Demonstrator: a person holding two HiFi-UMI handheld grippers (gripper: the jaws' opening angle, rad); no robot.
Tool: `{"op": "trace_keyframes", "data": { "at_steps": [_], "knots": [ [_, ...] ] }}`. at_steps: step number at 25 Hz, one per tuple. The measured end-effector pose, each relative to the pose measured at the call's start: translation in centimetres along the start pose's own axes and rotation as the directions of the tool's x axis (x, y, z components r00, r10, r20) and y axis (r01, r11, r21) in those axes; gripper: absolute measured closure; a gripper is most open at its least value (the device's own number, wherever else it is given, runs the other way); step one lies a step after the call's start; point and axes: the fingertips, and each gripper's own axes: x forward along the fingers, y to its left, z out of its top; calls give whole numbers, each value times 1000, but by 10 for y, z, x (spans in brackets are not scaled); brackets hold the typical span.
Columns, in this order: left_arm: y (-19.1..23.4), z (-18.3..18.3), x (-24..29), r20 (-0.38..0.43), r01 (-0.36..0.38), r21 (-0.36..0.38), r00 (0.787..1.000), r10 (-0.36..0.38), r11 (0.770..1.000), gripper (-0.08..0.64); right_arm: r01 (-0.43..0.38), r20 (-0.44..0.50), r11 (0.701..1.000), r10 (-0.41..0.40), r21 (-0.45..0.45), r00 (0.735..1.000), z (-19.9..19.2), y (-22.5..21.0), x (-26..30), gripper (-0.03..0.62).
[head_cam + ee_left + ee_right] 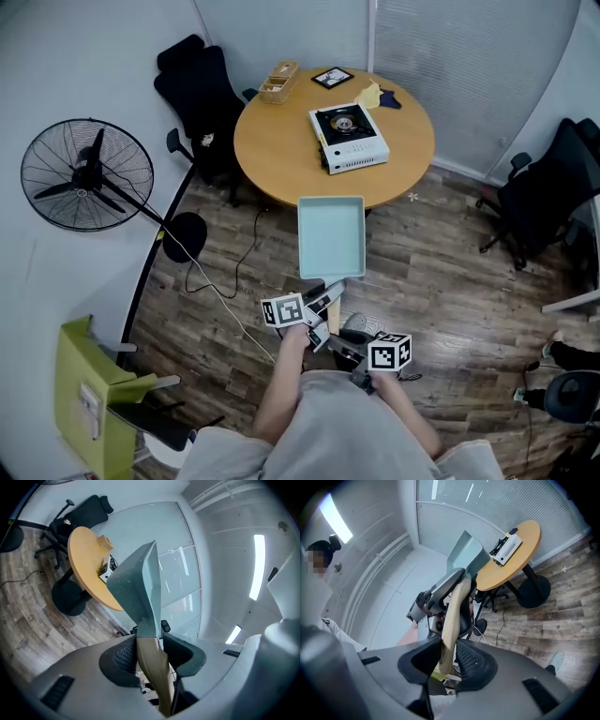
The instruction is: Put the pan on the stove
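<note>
Head view: we note the pale green square pan (pixel 331 236) held in the air over the wood floor at centre frame, just below the round table (pixel 281 155). The stove (pixel 349 138) sits on that table, upper centre, well apart from the pan. The left gripper (pixel 326 298) and right gripper (pixel 339 345) meet the wooden handle (pixel 334 321) at lower centre.

Left gripper view: jaws clamped on the handle (pixel 152 667). The pan (pixel 138 588) rises above them at centre.

Right gripper view: jaws clamped on the handle (pixel 451 630), with the left gripper (pixel 440 592) farther along it. Table and stove (pixel 506 549) are at upper right.
</note>
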Motion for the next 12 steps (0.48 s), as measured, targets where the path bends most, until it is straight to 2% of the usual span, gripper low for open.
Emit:
{"op": "trace_keyframes", "data": {
  "at_steps": [12],
  "knots": [
    [16, 88, 63, 29, -16, 14, 999, 16, 1000, 391, -45, -19, 999, 45, -21, 999, 101, -35, 22, 485]
  ]
}}
